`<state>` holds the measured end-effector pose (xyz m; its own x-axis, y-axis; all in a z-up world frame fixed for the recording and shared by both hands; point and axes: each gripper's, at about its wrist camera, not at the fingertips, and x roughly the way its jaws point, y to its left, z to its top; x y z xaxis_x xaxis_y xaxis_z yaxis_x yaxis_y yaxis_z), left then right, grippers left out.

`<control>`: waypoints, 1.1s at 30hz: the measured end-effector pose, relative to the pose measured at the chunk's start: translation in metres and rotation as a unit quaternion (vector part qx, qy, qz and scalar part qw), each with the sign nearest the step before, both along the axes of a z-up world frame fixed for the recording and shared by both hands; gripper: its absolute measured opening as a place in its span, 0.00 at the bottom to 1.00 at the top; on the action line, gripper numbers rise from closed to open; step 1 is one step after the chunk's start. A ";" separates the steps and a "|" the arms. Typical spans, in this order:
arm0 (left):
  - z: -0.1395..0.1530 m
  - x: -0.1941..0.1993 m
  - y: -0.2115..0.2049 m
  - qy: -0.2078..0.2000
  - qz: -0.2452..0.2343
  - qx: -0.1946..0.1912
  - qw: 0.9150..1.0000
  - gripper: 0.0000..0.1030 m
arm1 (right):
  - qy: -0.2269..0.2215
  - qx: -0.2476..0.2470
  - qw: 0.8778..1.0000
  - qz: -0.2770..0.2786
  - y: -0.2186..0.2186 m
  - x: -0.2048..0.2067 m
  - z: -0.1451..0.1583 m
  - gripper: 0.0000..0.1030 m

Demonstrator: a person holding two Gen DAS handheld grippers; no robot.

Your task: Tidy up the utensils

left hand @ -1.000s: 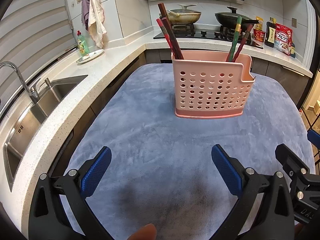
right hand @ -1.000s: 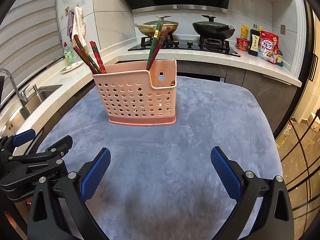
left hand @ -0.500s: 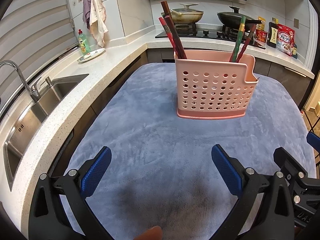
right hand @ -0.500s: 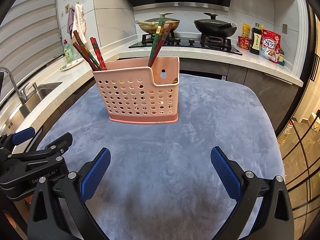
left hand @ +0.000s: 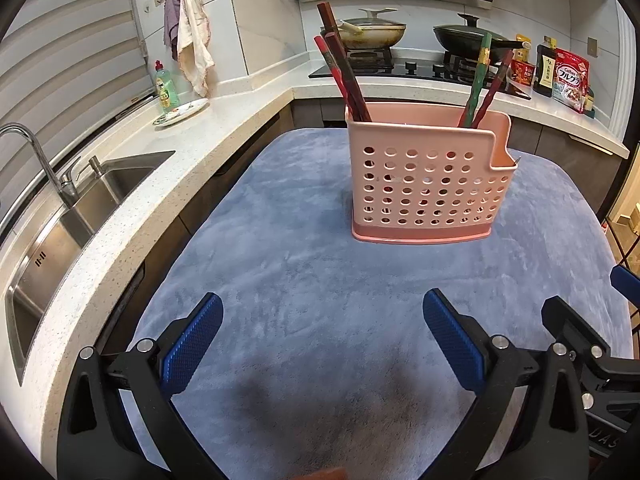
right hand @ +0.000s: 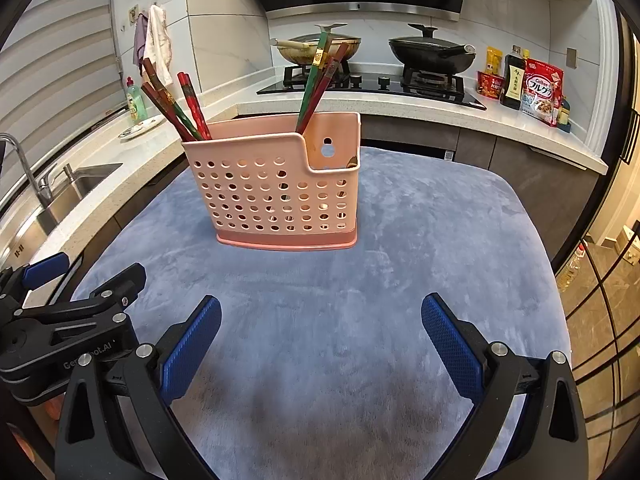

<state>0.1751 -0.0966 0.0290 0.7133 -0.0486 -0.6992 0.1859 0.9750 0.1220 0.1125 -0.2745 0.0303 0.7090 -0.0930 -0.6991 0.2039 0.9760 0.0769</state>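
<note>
Left gripper (left hand: 322, 338), jaws spread wide and empty, is held above a blue mat (left hand: 304, 280). A pink holder (left hand: 428, 184) is stood upright on the mat; chopsticks (left hand: 344, 76) are leaned at its left end, others (left hand: 482, 84) at its right (counter beyond).

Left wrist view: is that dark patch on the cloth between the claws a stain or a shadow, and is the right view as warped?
Left wrist view: a soft-edged patch on the grey cloth below the open left claw, likely shadow. Right wrist view: the same patch under the open right claw; equally warped, countertop edge bowing.
</note>
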 end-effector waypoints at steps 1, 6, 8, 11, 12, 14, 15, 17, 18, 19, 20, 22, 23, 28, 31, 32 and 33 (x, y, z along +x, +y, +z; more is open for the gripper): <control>0.000 0.000 0.000 0.000 0.000 0.000 1.000 0.93 | 0.000 0.000 1.000 0.000 -0.001 0.001 0.000 0.94; -0.001 0.002 -0.001 0.003 0.005 -0.002 1.000 0.93 | 0.002 0.000 1.000 -0.001 -0.002 0.003 -0.001 0.94; -0.002 0.004 0.000 0.005 0.007 -0.004 1.000 0.93 | 0.002 0.000 1.000 -0.001 -0.002 0.003 -0.001 0.94; -0.002 0.005 0.000 0.007 0.008 -0.004 1.000 0.93 | 0.003 0.001 1.000 -0.002 -0.003 0.004 -0.002 0.94; -0.002 0.005 0.001 0.007 0.009 -0.004 1.000 0.93 | 0.003 0.000 1.000 -0.002 -0.003 0.004 -0.002 0.94; -0.002 0.005 0.001 0.006 0.010 -0.003 1.000 0.93 | 0.003 0.001 1.000 -0.002 -0.003 0.004 -0.002 0.94; -0.002 0.005 0.001 0.006 0.010 -0.003 1.000 0.93 | 0.003 0.001 1.000 -0.002 -0.003 0.004 -0.002 0.94; -0.002 0.005 0.001 0.006 0.010 -0.003 1.000 0.93 | 0.003 0.000 1.000 -0.001 -0.003 0.004 -0.002 0.94; -0.002 0.005 0.001 0.006 0.010 -0.002 1.000 0.93 | 0.003 0.000 1.000 -0.001 -0.003 0.004 -0.002 0.94; -0.002 0.005 0.001 0.006 0.010 -0.002 1.000 0.93 | 0.003 -0.001 1.000 -0.001 -0.003 0.005 -0.003 0.94; -0.002 0.005 0.002 0.006 0.009 -0.002 1.000 0.93 | 0.003 -0.001 1.000 0.000 -0.003 0.005 -0.003 0.94; -0.002 0.005 0.001 0.006 0.010 -0.003 1.000 0.93 | 0.003 -0.001 1.000 0.000 -0.003 0.005 -0.003 0.94; -0.002 0.005 0.001 0.005 0.009 -0.002 1.000 0.93 | 0.002 -0.001 1.000 0.000 -0.003 0.005 -0.003 0.94; 0.000 0.005 0.003 0.003 0.008 -0.001 1.000 0.93 | 0.001 -0.003 1.000 0.000 -0.001 0.005 -0.002 0.94; 0.000 0.005 0.003 0.003 0.007 -0.002 1.000 0.93 | 0.001 -0.003 1.000 0.001 0.000 0.005 -0.002 0.94; 0.000 0.005 0.002 0.004 0.005 -0.003 1.000 0.93 | 0.001 -0.003 1.000 0.001 0.000 0.006 -0.002 0.94; 0.001 0.006 0.002 0.004 0.003 -0.002 1.000 0.93 | 0.001 -0.003 1.000 0.001 0.000 0.006 -0.002 0.94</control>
<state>0.1807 -0.0944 0.0298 0.7074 -0.0476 -0.7053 0.1815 0.9765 0.1161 0.1181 -0.2741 0.0283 0.7079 -0.0964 -0.6997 0.2027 0.9767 0.0706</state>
